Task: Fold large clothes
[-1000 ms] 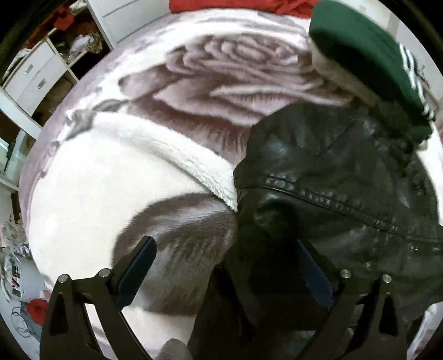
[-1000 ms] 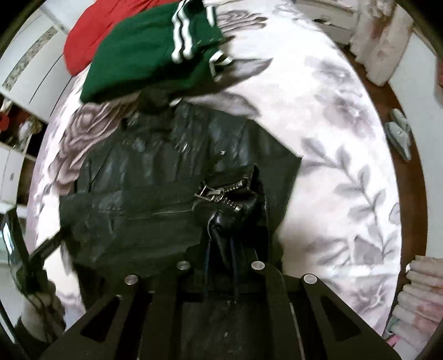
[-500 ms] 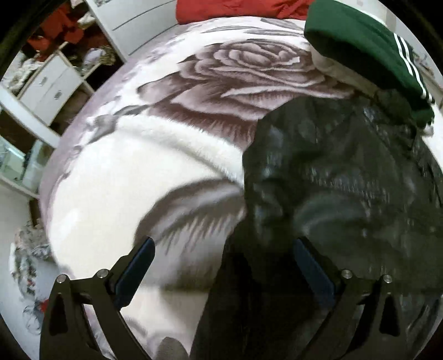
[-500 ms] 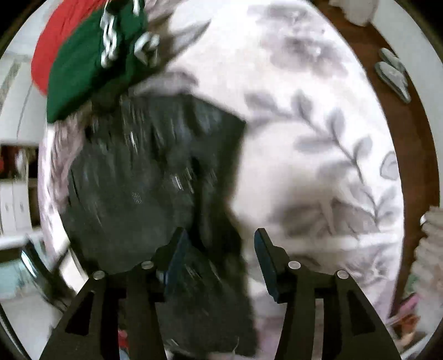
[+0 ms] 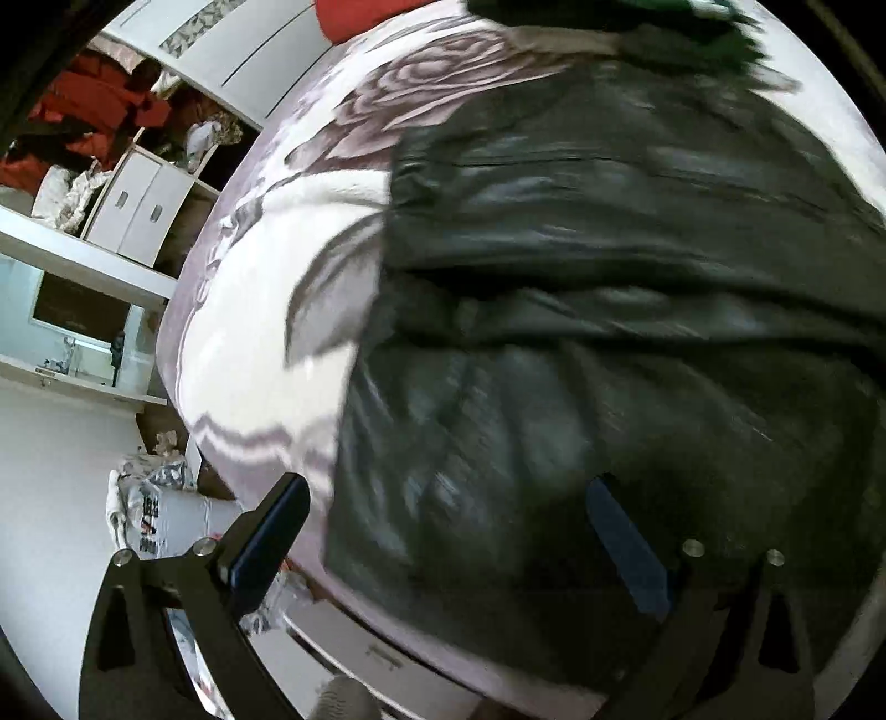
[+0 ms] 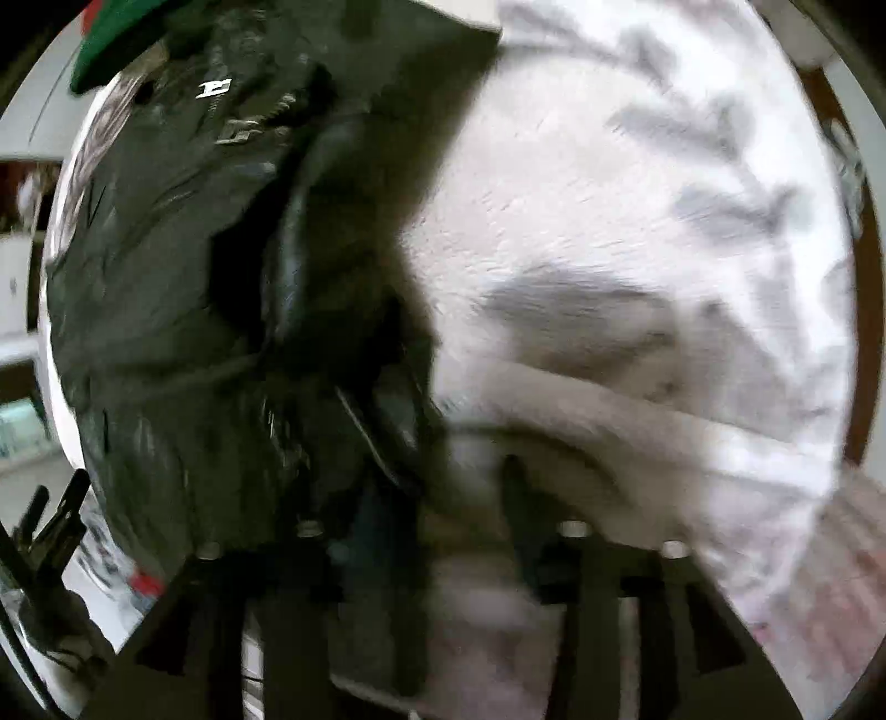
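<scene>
Ahead of both tools we see the bed [image 5: 260, 332], its pale blanket printed with large grey roses, filling most of each view. On it lies the black leather jacket [image 5: 609, 266], spread directly in front of the left hand-held gripper [image 5: 443, 537] and reaching under its right finger; from the right wrist view the same jacket [image 6: 166, 288] lies ahead and to the left, with bare blanket ahead and to the right. Beyond the jacket's far edge a green garment [image 6: 105, 50] rests on the bed, seemingly touching the jacket's collar end. The left hand-held gripper is spread wide with nothing pinched between its fingers. The right hand-held gripper [image 6: 437, 493] also looks spread, its left finger at the jacket's near right edge, though blur keeps us from saying whether the fabric is touched. We judge the jacket heavy for clothing, thick and fairly stiff: it should hold broad creases rather than drape, and its glossy surface may slip in a shallow pinch. We would take hold at seams, the hem or the shoulder edge, where layers bunch and give the fingers something to bite, one tool per side, and avoid the metal zips and buckles [image 6: 232, 111] near the far end, which could slide out.
</scene>
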{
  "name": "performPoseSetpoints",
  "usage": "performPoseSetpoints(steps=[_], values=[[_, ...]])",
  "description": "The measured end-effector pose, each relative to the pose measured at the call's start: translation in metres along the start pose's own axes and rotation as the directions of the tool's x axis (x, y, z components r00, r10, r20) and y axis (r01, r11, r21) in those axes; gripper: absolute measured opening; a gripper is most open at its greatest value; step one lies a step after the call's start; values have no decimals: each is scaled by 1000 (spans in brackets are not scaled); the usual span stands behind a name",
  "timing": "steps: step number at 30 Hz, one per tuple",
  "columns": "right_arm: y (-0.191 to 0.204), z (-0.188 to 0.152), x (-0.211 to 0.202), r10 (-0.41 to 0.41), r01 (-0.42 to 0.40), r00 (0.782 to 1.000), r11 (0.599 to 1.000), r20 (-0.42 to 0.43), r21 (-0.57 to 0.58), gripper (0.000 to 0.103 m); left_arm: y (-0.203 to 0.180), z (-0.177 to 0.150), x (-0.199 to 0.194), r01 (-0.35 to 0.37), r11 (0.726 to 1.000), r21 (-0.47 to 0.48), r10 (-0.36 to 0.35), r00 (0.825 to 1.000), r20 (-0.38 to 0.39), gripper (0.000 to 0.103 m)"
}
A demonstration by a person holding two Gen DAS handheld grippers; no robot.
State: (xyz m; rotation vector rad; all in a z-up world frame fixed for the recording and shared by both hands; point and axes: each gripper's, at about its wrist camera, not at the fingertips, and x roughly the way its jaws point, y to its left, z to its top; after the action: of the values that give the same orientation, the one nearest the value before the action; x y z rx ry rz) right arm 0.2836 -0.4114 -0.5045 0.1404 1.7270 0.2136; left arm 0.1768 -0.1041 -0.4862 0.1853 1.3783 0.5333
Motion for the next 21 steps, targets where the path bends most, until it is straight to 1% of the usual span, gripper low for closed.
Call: performPoseSetpoints(steps=[1, 2, 3, 7, 8, 11, 12, 13, 15, 16, 17, 19, 20, 21], values=[[-4, -4, -11, -11, 11, 1000, 1000, 15, -4, 53, -14, -8, -12, -6, 1000, 18, 6, 1000, 0, 103], [-14, -9, -27, -36, 37, 999, 999, 37, -11, 55, -33, -19, -26, -6, 999, 43, 6, 1000, -1, 103], [-26, -15, -41, -59, 60, 997, 998, 55, -7, 57, -45, -25, -34, -5, 998, 56, 5, 1000, 2, 103], [-82, -30, -78, -142, 136, 986, 988, 91, 70, 58, -114, -58, -63, 4, 987, 162, -7, 1000, 22, 103], [-97, -34, -83, -162, 153, 983, 983, 89, 99, 58, -139, -68, -66, 0, 978, 208, -6, 1000, 28, 103], [-130, -40, -91, -193, 177, 978, 969, 83, 170, 58, -183, -89, -63, 20, 962, 272, -25, 1000, 13, 103], [-138, -41, -90, -200, 183, 976, 966, 82, 181, 58, -196, -94, -59, 33, 958, 285, -33, 999, -7, 103], [-153, -42, -92, -207, 189, 975, 963, 81, 191, 58, -207, -98, -51, 43, 957, 287, -35, 999, -33, 103], [-166, -40, -91, -218, 198, 972, 960, 84, 199, 58, -219, -103, -36, 51, 955, 292, -37, 998, -53, 103], [-169, -40, -92, -213, 192, 973, 961, 90, 197, 58, -224, -104, -29, 53, 953, 299, -36, 997, -65, 103], [-170, -38, -91, -191, 170, 977, 966, 96, 194, 58, -227, -105, -21, 52, 953, 300, -33, 997, -68, 103], [-168, -32, -84, -124, 102, 986, 977, 109, 190, 58, -229, -102, -10, 51, 954, 296, -39, 998, -46, 103], [-166, -28, -79, -66, 43, 991, 982, 118, 182, 58, -226, -97, -4, 69, 956, 286, -57, 997, -52, 103], [-164, -22, -73, 12, -33, 993, 984, 121, 177, 58, -223, -93, -1, 85, 957, 277, -71, 996, -60, 103]])
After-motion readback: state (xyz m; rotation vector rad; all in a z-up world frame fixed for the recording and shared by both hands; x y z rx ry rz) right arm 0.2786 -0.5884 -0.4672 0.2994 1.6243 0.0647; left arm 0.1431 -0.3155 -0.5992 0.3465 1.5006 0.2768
